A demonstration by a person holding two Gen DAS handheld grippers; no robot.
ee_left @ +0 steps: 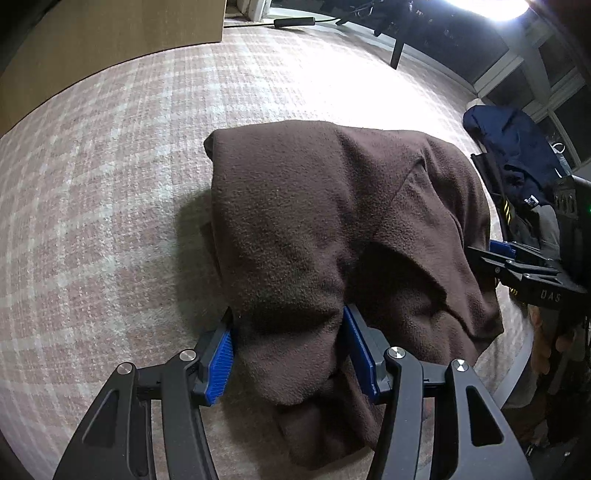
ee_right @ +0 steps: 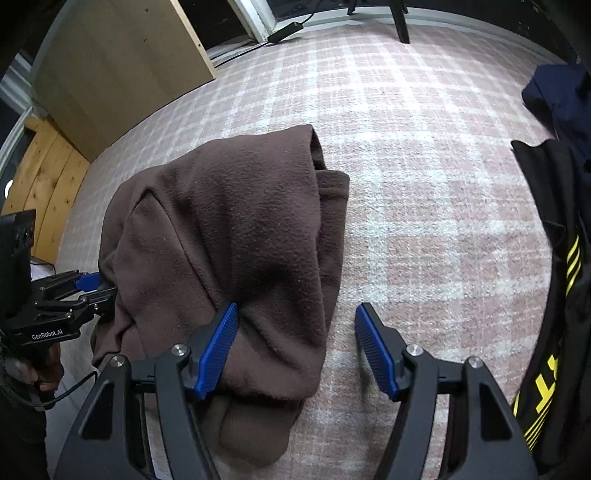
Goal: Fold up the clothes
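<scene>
Brown fleece garment point(ee_left: 332, 229) is lying folded into a thick bundle on the pink plaid carpet point(ee_left: 110, 221). Its near end is running under both grippers and is cut off at the bottom of each wrist view; the layers underneath are hidden.

Left gripper point(ee_left: 288, 354) is pointing steeply down, jaws standing about half open. A fold of the fleece is sitting between the 2 blue pads point(ee_left: 221, 363). The cloth is lying against both inner faces, but whether they are pressing it I cannot tell.

Right gripper point(ee_right: 295, 347) is standing open and holding nothing. Its left pad point(ee_right: 218, 350) is lying against the fleece's right edge; the other pad is hanging over bare carpet, apart from the cloth.

Right wrist view alone is showing the left gripper's side point(ee_right: 62, 306), with fingers of the person's hand point(ee_right: 44, 369) on its handle, and a pale wooden board point(ee_right: 44, 177) at far left. It is also showing a black garment with yellow stripes point(ee_right: 554, 295), cut off by the right edge.

Left wrist view alone is showing glare from a bright light point(ee_left: 491, 7) at the top right. A navy garment point(ee_left: 517, 155) is heaped beyond the fleece.
</scene>
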